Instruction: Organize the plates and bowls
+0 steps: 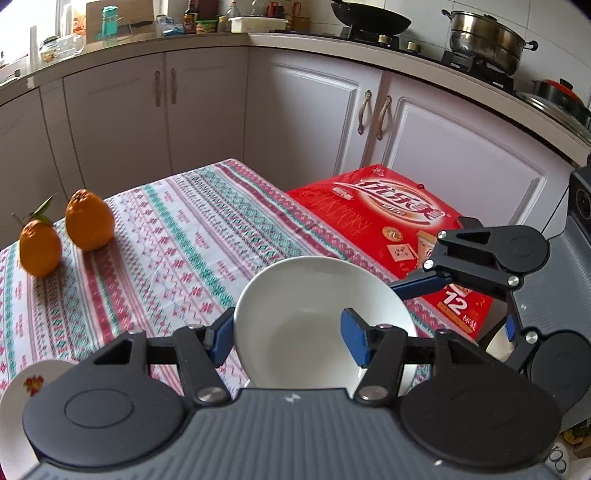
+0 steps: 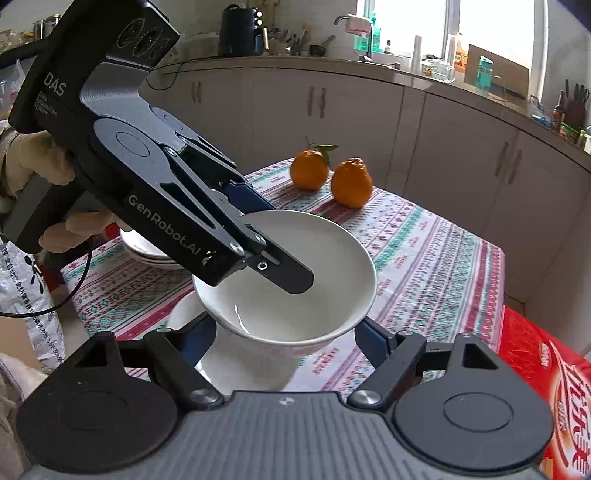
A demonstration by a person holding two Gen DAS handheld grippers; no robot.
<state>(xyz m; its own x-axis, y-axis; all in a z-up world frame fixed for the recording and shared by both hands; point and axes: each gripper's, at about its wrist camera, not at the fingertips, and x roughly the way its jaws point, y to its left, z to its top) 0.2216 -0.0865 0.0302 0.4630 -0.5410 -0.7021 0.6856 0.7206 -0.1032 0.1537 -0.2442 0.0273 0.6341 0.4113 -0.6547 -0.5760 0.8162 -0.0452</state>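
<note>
**White bowl held on one wall by the left fingers, right fingers spread around a second bowl**

The left wrist view shows the white bowl (image 1: 314, 317) low in the centre of the frame, above the patterned worktop (image 1: 177, 240). The left gripper (image 1: 284, 341) has its fingers closed on the bowl's wall, one blue pad outside the rim on the left and the other inside the bowl. A flower-printed plate (image 1: 26, 387) peeks out at the lower left edge, which the other view does not show. A wok (image 1: 369, 16) and a steel pot (image 1: 484, 38) sit along the top right.

The right wrist view shows the same bowl (image 2: 295, 280) from the other side, held above a lower white bowl (image 2: 243, 362). The right gripper (image 2: 288, 336) has its fingers standing open on either side of that lower bowl; whether the pads touch it cannot be told. A stack of white plates (image 2: 147, 251) lies behind the left gripper, at middle left, and a gloved hand (image 2: 44, 166) holds that gripper's handle at the left edge.

Two oranges (image 1: 62, 232) stand on the worktop in both views.

Readable writing: "DAS" and "GenRobot.AI" on the left gripper's body; a large "12" on the red carton (image 1: 399, 221) beside the worktop
</note>
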